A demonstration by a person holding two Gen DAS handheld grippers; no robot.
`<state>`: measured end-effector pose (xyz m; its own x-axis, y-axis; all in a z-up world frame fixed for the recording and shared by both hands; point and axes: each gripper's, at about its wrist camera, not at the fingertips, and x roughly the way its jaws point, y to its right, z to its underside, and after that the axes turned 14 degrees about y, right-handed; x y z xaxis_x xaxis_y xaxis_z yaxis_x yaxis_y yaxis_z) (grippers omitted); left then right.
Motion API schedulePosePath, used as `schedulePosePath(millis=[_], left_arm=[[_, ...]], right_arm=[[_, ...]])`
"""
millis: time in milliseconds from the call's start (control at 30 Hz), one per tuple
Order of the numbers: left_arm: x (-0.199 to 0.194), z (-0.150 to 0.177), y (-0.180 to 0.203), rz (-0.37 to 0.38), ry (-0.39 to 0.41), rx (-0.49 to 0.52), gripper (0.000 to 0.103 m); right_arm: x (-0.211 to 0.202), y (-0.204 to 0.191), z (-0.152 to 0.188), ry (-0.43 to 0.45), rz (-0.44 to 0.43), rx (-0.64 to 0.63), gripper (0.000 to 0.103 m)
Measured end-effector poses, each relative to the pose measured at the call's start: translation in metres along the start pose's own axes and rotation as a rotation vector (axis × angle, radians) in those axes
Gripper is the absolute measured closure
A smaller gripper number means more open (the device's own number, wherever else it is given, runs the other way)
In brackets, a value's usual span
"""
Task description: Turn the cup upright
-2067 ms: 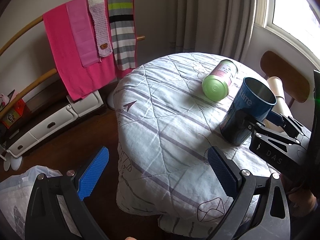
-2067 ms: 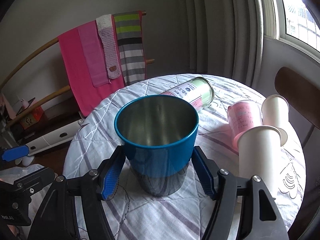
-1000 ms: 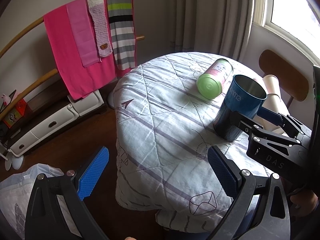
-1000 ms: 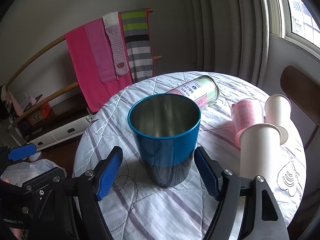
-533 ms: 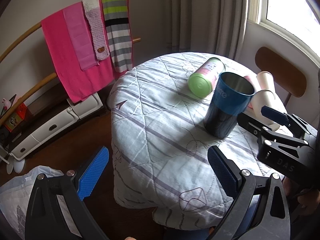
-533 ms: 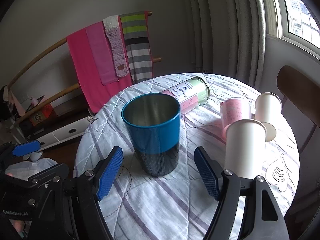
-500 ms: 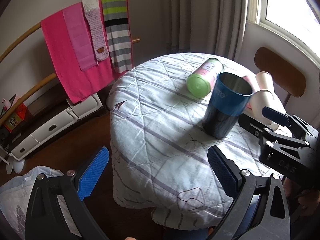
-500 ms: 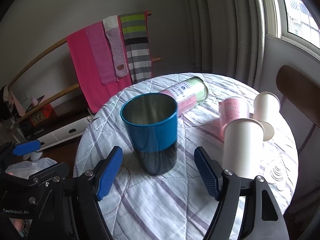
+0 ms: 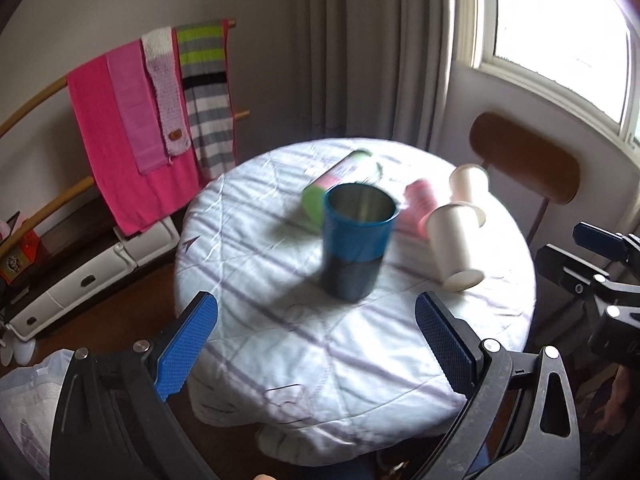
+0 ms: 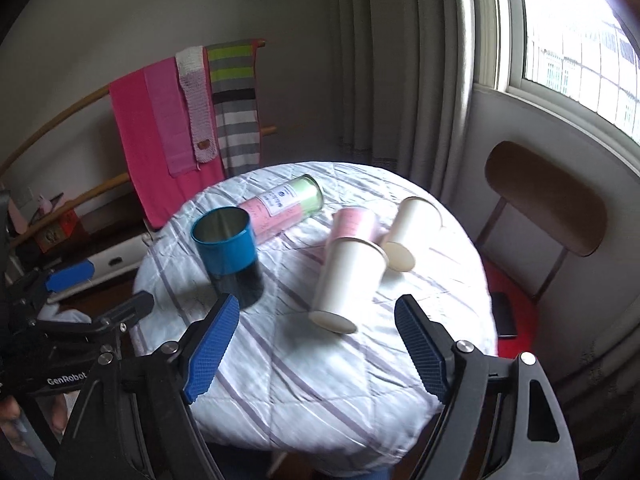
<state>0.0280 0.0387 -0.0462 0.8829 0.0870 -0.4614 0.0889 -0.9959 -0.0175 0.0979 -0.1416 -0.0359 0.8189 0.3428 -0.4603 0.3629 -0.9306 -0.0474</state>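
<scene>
A blue metal cup (image 9: 356,240) stands upright, mouth up, on the round table's quilted cloth (image 9: 280,332); it also shows in the right wrist view (image 10: 230,254) at the table's left. My left gripper (image 9: 316,340) is open and empty, back from the cup near the table's front edge. My right gripper (image 10: 316,344) is open and empty, pulled back over the table's near side, apart from the cup. The right gripper's body (image 9: 600,280) shows at the right edge of the left wrist view.
A pink and green tin (image 10: 286,208) lies on its side behind the cup. A white paper cup (image 10: 346,280) stands mouth down, with a pink cup (image 10: 354,222) and another white cup (image 10: 412,236) lying beside it. A chair (image 10: 544,200) stands at the right, a towel rack (image 10: 180,128) behind.
My right gripper has let go of the blue cup and drawn back and to the right. Both grippers have pulled away from the table; the cup stays upright.
</scene>
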Motion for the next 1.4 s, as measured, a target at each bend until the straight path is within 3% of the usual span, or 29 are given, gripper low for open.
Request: schedulePosePath(millis=[167, 767, 1400], left_arm=[[-0.019, -0.006, 0.018, 0.005, 0.050, -0.017, 0.000], [-0.071, -0.009, 0.048, -0.051, 0.167, -0.024, 0.000], [-0.073, -0.008, 0.063, -0.089, 0.176, 0.022, 0.000]], right_arm=[[-0.019, 0.010, 0.002, 0.046, 0.054, -0.017, 0.022], [-0.058, 0.021, 0.009, 0.139, 0.027, 0.000, 0.022], [-0.067, 0.028, 0.009, 0.170, 0.033, -0.006, 0.022]])
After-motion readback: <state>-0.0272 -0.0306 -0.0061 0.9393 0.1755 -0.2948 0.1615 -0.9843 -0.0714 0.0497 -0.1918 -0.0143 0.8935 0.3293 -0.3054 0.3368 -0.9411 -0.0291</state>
